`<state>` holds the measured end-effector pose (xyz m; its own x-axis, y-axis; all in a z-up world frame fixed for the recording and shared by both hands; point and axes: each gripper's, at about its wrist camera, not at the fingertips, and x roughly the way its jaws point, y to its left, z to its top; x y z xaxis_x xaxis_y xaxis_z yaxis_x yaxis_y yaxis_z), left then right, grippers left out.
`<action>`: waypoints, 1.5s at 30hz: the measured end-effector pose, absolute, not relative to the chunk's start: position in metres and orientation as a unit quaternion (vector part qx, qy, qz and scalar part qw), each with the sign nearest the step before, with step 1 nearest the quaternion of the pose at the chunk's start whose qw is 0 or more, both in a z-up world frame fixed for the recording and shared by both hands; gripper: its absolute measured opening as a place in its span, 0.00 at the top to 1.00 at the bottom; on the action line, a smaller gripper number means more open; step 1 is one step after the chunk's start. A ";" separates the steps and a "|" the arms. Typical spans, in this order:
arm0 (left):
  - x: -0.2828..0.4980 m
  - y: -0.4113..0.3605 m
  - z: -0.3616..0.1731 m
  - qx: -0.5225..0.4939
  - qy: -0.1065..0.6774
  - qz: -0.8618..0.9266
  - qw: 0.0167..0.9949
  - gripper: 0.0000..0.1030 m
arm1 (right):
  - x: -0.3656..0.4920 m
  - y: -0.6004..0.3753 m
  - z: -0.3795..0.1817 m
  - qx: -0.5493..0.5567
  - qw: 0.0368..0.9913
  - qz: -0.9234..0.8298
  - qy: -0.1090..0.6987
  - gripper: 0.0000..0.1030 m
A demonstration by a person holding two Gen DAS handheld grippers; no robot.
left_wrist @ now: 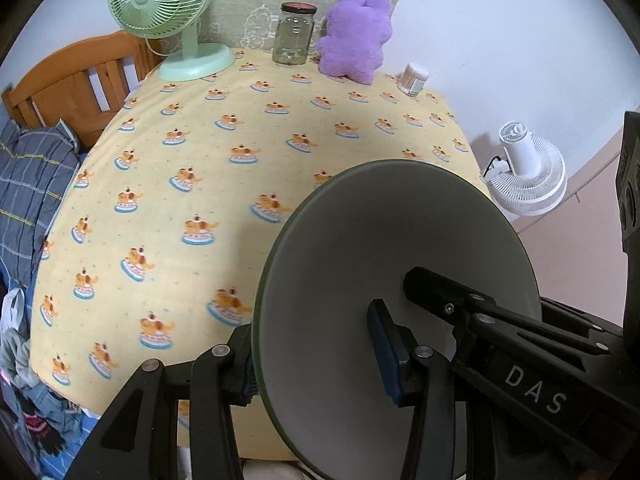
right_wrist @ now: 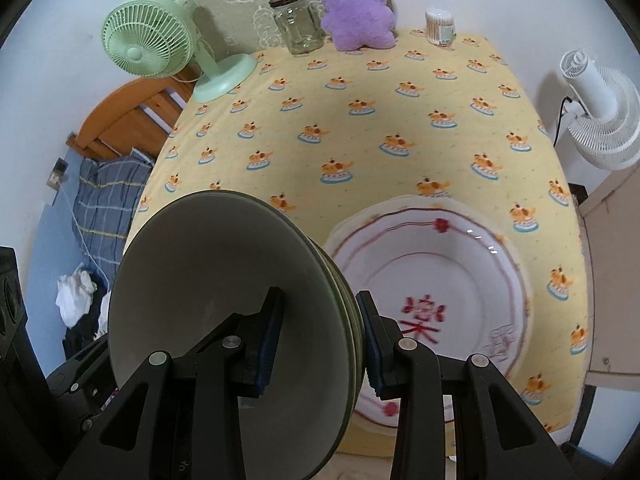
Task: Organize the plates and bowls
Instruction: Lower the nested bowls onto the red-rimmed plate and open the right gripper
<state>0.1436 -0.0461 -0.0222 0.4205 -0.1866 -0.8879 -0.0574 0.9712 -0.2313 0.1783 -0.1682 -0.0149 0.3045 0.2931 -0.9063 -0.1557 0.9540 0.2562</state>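
Observation:
My left gripper (left_wrist: 316,356) is shut on the rim of a grey-green plate (left_wrist: 400,240), held tilted on edge above the yellow tablecloth (left_wrist: 200,160). The right gripper reaches in from the right against the plate's face in the left wrist view (left_wrist: 424,280). In the right wrist view my right gripper (right_wrist: 320,336) is shut on a stack of grey-green plates (right_wrist: 208,272), held on edge. A white plate with red markings (right_wrist: 440,280) lies flat on the cloth just right of the stack.
At the table's back stand a green fan (left_wrist: 168,8), a glass jar (left_wrist: 294,34), a purple plush toy (left_wrist: 356,32) and a cotton-swab tub (left_wrist: 414,78). A white fan (left_wrist: 528,168) stands off the right edge. A bed (left_wrist: 36,176) lies left.

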 end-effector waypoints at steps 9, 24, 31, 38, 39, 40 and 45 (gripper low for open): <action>0.147 -0.093 -0.031 -0.120 0.544 -0.039 0.830 0.56 | 0.181 -0.219 -0.023 0.060 0.801 0.136 0.579 0.61; 0.165 -0.138 -0.058 -0.117 0.576 -0.048 0.808 0.56 | 0.195 -0.267 -0.050 0.069 0.783 0.118 0.607 0.61; 0.175 -0.135 -0.065 -0.120 0.584 -0.047 0.801 0.55 | 0.203 -0.263 -0.057 0.065 0.778 0.117 0.614 0.61; 0.182 -0.134 -0.066 -0.117 0.583 -0.055 0.802 0.56 | 0.211 -0.260 -0.056 0.057 0.783 0.104 0.611 0.62; 0.182 -0.134 -0.066 -0.117 0.583 -0.057 0.802 0.56 | 0.211 -0.260 -0.056 0.057 0.783 0.102 0.611 0.62; 0.183 -0.134 -0.066 -0.118 0.584 -0.058 0.801 0.56 | 0.211 -0.260 -0.056 0.057 0.783 0.100 0.611 0.62; 0.180 -0.135 -0.067 -0.122 0.586 -0.060 0.799 0.55 | 0.209 -0.262 -0.055 0.058 0.783 0.096 0.612 0.61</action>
